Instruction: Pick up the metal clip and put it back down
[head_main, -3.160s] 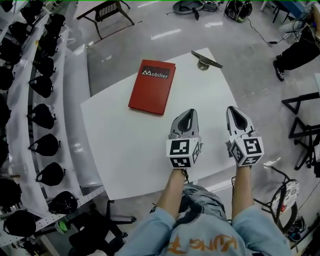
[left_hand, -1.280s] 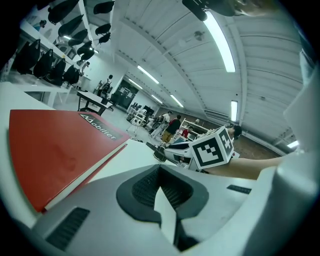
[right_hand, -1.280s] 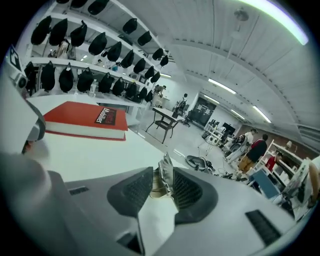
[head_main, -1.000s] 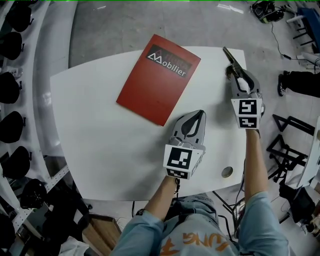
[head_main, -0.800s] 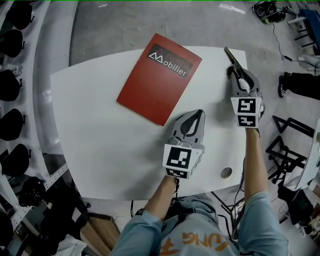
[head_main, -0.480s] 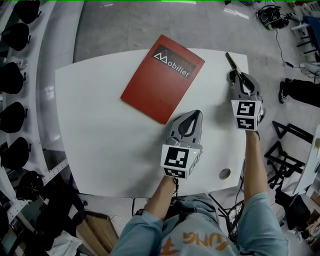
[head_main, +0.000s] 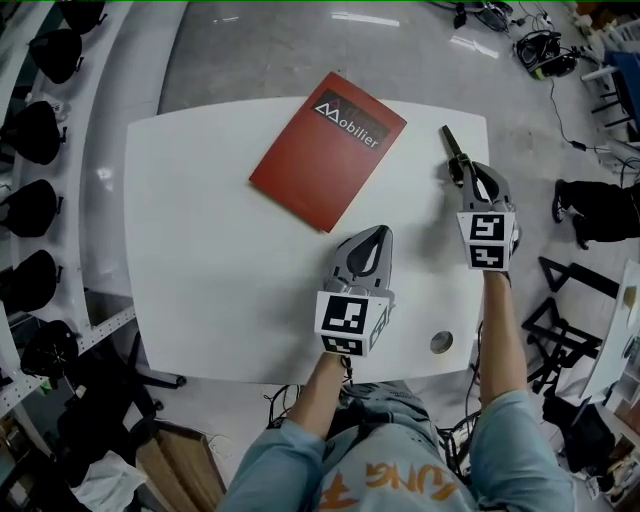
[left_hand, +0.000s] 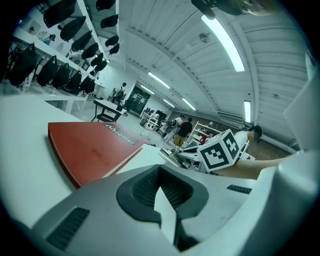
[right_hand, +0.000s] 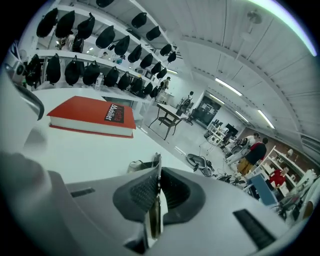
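The metal clip is a dark thin-handled clip near the far right corner of the white table. My right gripper is shut on its near end. In the right gripper view the clip's thin metal handle stands pinched between the pads of the right gripper, and its body shows just beyond the tips. Whether the clip is off the table I cannot tell. My left gripper rests mid-table, shut with nothing in it; in the left gripper view its tips meet.
A red book lies flat at the far middle of the table, left of the clip. A round cable hole sits near the front right edge. A rack of black bags lines the left side. Stands and cables are on the floor at right.
Since the earliest frame my right gripper has reached to the far right corner and shut on the clip. Over the last second it has held there. The left gripper has stayed put.
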